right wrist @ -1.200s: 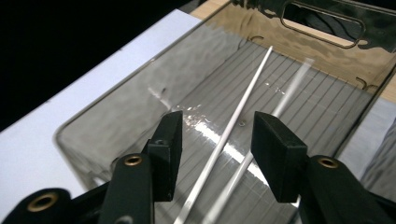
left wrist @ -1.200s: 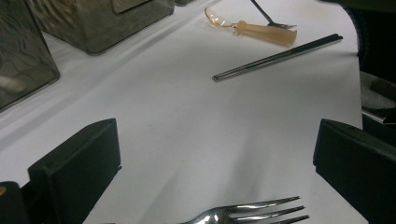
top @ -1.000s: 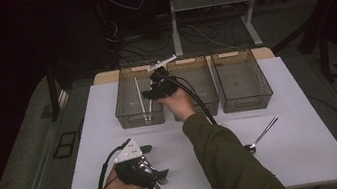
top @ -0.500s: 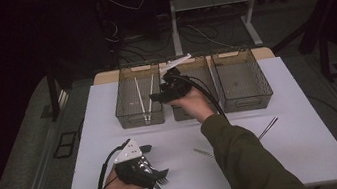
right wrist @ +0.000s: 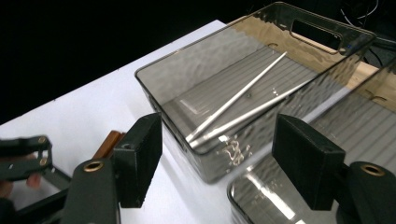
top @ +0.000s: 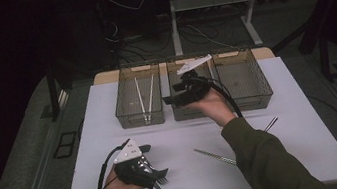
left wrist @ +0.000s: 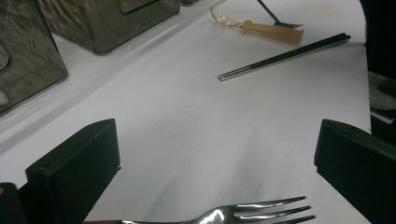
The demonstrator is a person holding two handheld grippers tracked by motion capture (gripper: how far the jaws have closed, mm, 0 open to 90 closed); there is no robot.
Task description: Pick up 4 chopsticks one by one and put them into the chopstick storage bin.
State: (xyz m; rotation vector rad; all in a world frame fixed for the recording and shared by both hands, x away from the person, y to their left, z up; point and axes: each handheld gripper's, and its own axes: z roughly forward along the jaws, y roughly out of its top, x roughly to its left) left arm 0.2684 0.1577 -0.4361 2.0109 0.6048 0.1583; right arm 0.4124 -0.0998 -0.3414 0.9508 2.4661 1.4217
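Through the left gripper view I see my left gripper (left wrist: 217, 163) with its jaws spread wide above the white table (left wrist: 187, 116). A fork (left wrist: 243, 213) lies between them at the bottom edge, tines pointing right. Farther off lies a dark chopstick (left wrist: 285, 56), beside an amber-handled utensil (left wrist: 266, 30), with smoky bins (left wrist: 107, 23) at upper left.

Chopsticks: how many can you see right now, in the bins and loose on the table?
3. Two light chopsticks lie in the left bin; one dark chopstick lies loose beside the right sleeve. That sleeve may hide more.
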